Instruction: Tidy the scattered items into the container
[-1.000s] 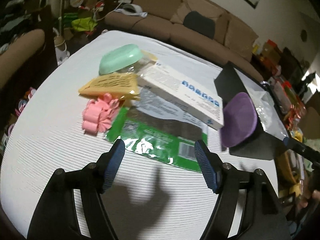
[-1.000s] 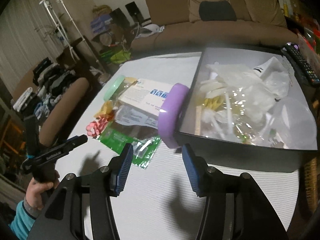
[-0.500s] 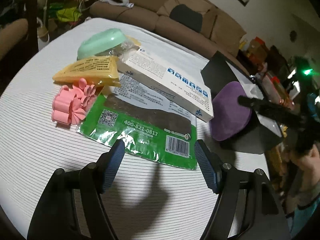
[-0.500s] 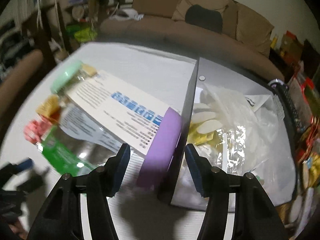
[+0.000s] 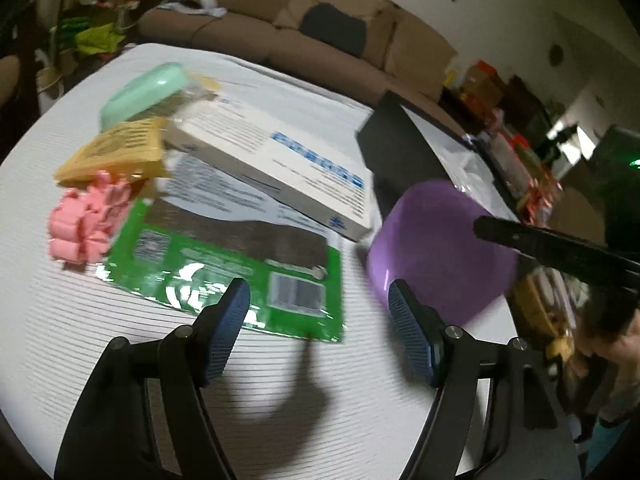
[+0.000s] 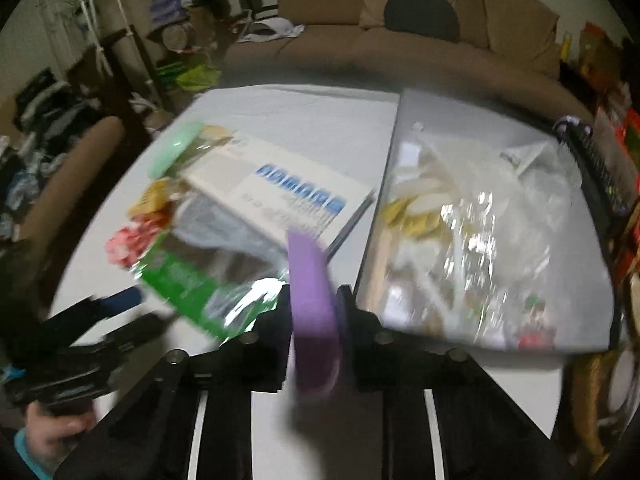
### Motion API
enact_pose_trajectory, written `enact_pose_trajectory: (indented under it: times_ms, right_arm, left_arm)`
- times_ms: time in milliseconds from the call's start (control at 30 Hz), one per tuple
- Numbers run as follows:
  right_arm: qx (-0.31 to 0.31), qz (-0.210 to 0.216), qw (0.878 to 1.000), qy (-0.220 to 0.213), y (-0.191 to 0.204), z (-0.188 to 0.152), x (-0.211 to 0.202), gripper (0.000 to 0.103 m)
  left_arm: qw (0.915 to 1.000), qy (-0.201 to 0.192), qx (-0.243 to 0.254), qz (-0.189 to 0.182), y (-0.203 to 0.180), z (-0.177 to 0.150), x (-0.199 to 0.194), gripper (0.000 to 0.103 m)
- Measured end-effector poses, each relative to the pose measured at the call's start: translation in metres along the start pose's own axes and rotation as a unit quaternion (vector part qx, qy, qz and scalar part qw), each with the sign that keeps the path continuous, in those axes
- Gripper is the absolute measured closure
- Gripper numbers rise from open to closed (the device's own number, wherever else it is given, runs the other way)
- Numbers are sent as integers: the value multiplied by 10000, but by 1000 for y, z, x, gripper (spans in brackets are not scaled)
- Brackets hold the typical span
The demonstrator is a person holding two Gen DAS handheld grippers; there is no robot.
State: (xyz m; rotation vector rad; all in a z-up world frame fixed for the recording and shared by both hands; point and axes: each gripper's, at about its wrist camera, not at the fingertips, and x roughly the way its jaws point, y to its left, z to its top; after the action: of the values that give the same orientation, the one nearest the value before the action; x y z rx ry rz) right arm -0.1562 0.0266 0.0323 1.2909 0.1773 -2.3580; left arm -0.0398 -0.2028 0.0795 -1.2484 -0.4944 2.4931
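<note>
Table (image 5: 80, 360) cluttered beside box (image 6: 580, 332); my right hand-held gripper (image 6: 314, 312), open a second ago, now clamps the purple disc (image 6: 312, 312). Left hand-held gripper (image 5: 316, 320) wide, empty; the disc can go in next.

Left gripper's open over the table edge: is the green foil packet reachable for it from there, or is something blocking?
Probably yes. The left gripper stands open just short of the green foil packet, whose near edge lies bare; the white box covers only its far part.

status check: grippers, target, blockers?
Right gripper shut on flat purple oval case. Left gripper open, empty. Dark open-top box alongside, already holds bags.
</note>
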Motion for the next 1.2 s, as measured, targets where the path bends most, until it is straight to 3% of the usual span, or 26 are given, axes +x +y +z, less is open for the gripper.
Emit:
enact_pose_trajectory:
  times_ms: [167,267,433,567,700,1100,1200]
  right_arm:
    - [76,247,9990,376,0,-52,-7,88]
    - [247,137,9976,624,-15,-87,-1,88]
    - [772,249,9942,710,-45,-126,0,85]
    - [547,152,9970,521,-38,-130,-9,84]
    - [343,146,9984,417,-26,-129,-9,74]
    - [282,378,9957,797,-14,-136,29,68]
    - [311,500,9940,917,-11,-142,35,68]
  left_arm:
    - [9988,418,213,-146,-15,-11,19,34]
    - [9962,723,327,-356,-23,-20,27,34]
    - [9915,930,890,-206,-39,-33,31,34]
    - [9865,997,1291,140,-47,-42,33,36]
    - [9818,958,1573,471,-55,-47,31,36]
    - [9778,1221,1580,636,-51,-56,16,36]
    - [9759,1433,1551,553,-46,-68,9,49]
